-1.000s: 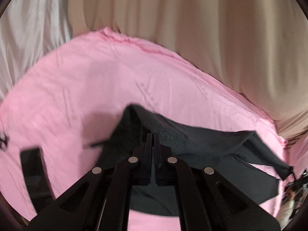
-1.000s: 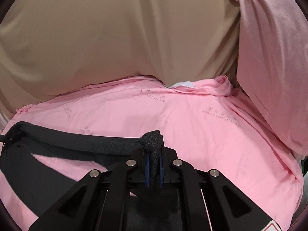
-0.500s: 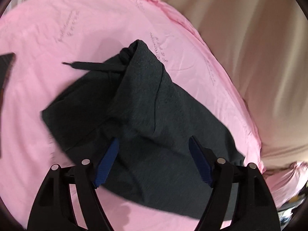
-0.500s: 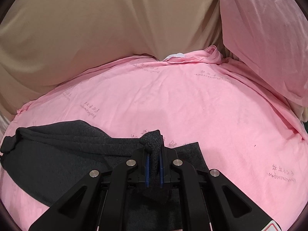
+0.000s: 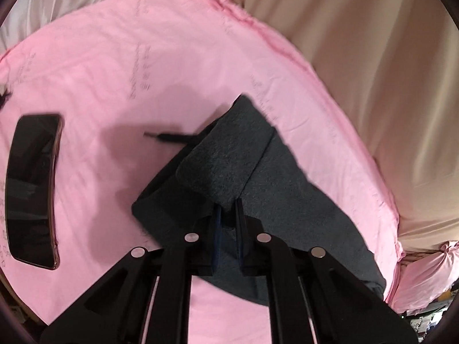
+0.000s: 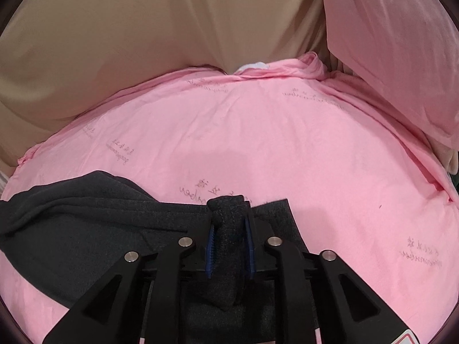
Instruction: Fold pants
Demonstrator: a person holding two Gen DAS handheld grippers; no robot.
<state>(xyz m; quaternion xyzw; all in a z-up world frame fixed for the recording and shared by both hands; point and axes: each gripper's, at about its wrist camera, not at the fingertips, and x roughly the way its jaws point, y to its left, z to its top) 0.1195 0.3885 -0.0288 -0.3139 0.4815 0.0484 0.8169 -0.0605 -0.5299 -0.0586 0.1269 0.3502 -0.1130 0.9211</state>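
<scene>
The pink sheet (image 6: 287, 143) carries a repeated faint print: a line of small characters above a line of looping script, scattered at several places and at different angles. None of it is sharp enough to read. At the near right edge of the right wrist view, a corner of a red and white sticker (image 6: 408, 338) shows, its content cut off.

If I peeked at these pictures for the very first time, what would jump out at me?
The dark grey pants stand out most, lying half folded on the bright pink sheet that fills both views. Next come the black grippers: the left gripper has just been closing on a fold of the pants, and the right gripper has just been opening, with a bunched bit of cloth between its fingers. A shiny black phone lies at the left of the left wrist view.
</scene>
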